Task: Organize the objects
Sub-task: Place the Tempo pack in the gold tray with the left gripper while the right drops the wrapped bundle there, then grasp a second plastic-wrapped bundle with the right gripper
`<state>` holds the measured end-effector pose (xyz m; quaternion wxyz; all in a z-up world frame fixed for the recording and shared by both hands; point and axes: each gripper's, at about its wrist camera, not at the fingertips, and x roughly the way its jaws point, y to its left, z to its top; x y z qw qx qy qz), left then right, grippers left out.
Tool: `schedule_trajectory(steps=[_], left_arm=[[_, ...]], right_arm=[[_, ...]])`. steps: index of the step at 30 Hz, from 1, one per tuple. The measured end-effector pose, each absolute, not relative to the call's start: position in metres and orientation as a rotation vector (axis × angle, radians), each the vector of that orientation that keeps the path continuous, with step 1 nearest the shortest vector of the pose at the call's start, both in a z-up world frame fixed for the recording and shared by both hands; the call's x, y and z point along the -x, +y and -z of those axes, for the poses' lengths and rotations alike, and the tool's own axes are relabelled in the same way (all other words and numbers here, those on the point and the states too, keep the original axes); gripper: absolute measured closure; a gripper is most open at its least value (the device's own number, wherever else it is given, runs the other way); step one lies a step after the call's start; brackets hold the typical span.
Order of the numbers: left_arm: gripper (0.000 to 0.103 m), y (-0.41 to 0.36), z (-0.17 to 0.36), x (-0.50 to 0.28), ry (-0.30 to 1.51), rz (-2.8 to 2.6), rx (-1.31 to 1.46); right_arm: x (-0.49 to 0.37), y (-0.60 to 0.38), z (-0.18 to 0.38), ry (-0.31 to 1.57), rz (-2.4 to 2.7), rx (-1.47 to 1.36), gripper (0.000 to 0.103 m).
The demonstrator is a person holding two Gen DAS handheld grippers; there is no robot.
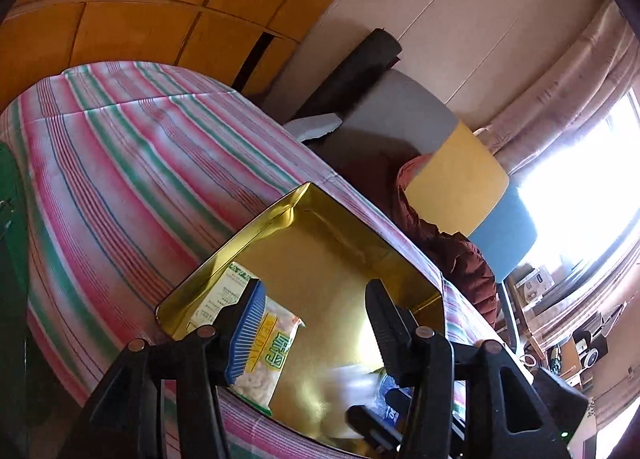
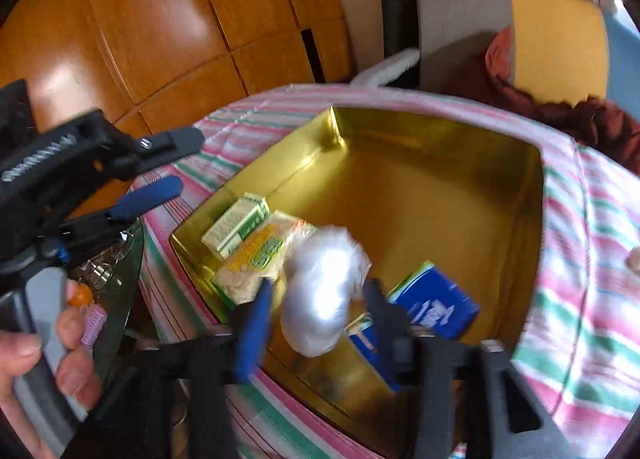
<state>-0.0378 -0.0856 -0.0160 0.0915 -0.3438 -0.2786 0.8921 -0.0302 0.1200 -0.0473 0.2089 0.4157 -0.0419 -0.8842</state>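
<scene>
A gold tin (image 2: pixel 420 179) sits open on the striped cloth (image 2: pixel 580 243), and everything here is placed against it. Against the tin's left wall lies a green-and-white carton (image 2: pixel 236 227), with a yellow snack packet (image 2: pixel 256 263) just beside it, nearer the front. A blue box (image 2: pixel 436 299) rests near the tin's front right.

The right gripper (image 2: pixel 316 311) hangs over the tin's front edge with its jaws apart. A clear plastic bundle (image 2: pixel 324 291) lies between them inside the tin, blurred, so I cannot say for sure whether either pad touches it; it looks loose.

The left gripper (image 1: pixel 316 319) is also parted and holds nothing. In its own view it looks over the tin's near-left corner, with the snack packet (image 1: pixel 264 359) just behind its blue pad. From the right wrist view it stands off the tin's left side, gripped by a hand (image 2: pixel 52 355).
</scene>
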Motion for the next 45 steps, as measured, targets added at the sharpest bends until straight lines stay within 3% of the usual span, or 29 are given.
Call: schedule_trajectory(steps=[9,17,21,28,45], left_arm=[[0.050,-0.080,0.020,0.029,-0.830,-2.612,1.042],[0.050,-0.044,0.021,0.024,-0.712,-2.536,1.074],[0.042,-0.021,0.022,0.019,-0.632,-2.472,1.084],[0.037,0.023,0.018,0.004,-0.482,-2.372,1.065],[0.037,0.114,0.023,-0.047,-0.164,-2.169,1.056]], right_arm=[[0.006,0.136,0.035,-0.107,2.558,-1.038,0.031],[-0.007,0.182,0.016,-0.204,2.695,-1.005,0.027],[-0.008,0.207,0.012,-0.276,2.748,-1.024,0.026],[-0.019,0.250,0.008,-0.323,2.865,-1.028,0.024],[-0.071,0.373,0.057,-0.485,3.093,-1.246,0.024]])
